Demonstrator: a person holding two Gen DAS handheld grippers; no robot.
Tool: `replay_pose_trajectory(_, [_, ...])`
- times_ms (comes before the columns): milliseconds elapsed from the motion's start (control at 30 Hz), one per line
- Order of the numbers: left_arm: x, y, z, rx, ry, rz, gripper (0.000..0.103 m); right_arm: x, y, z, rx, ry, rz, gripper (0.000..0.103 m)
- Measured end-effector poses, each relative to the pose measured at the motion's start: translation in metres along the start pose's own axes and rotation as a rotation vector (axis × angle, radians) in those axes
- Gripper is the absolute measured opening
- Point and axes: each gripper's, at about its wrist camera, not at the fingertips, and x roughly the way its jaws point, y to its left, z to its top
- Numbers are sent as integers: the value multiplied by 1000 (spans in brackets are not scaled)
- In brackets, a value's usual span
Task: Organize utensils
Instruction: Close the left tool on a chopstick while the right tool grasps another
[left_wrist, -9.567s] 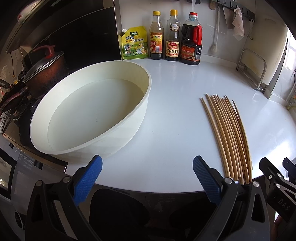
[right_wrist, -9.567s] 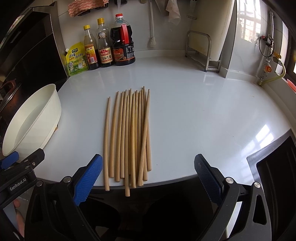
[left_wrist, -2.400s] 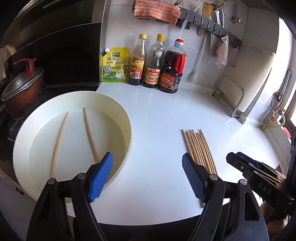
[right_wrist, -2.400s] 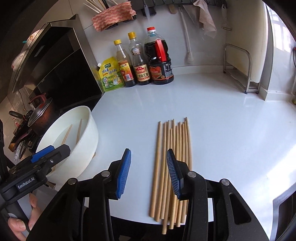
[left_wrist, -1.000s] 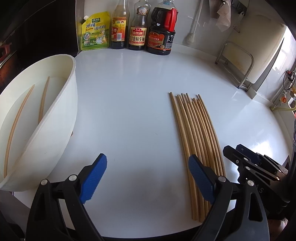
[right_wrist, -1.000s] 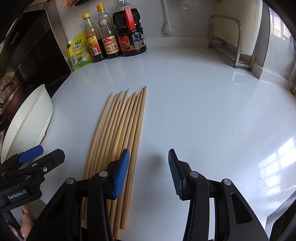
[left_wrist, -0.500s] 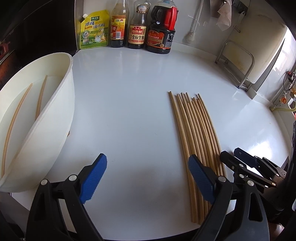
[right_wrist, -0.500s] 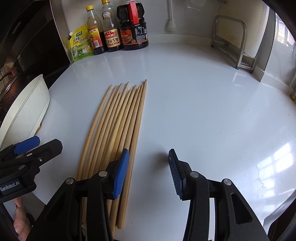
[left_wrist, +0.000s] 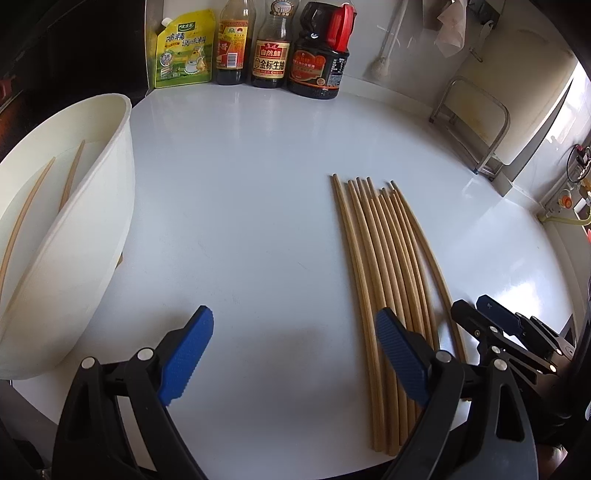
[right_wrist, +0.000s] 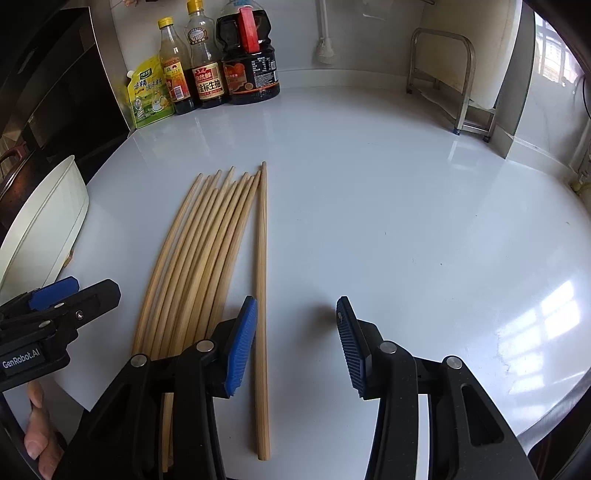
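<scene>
One chopstick (right_wrist: 261, 258) now split off — counter (right_wrist: 406, 221) right open

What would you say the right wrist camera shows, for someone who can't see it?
The right gripper hangs open over a white counter, one chopstick lying apart from the bundle of chopsticks, just inside its left finger. Sauce bottles line the back wall; the left gripper and a white basin sit at the left edge.

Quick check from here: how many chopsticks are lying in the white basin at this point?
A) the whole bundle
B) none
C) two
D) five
C: the left wrist view shows two chopsticks inside the white basin, while the rest of the chopsticks lie on the counter.
</scene>
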Motion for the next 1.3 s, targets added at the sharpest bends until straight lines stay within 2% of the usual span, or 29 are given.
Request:
replay_pose_trajectory(267, [11,-11,1,34,22,18,90,-2,-14,-2,22,-5,-13,43])
replay_pose_trajectory(433, [17,-16,5,45,20,50,90,-10,-12,1,0,-42,32,43])
replay_pose_trajectory(700, [26,-18,10,45,29,91,90,-1,-10,6,-20,-25,42,43])
replay_pose_trajectory(1000, [33,-16,13,59,39,164,96,4,-9,6,-35,-15,31,43])
replay_pose_trajectory(1300, [38,-14,21,56,54,163,96,11,-1,8,-81,-19,-18,42])
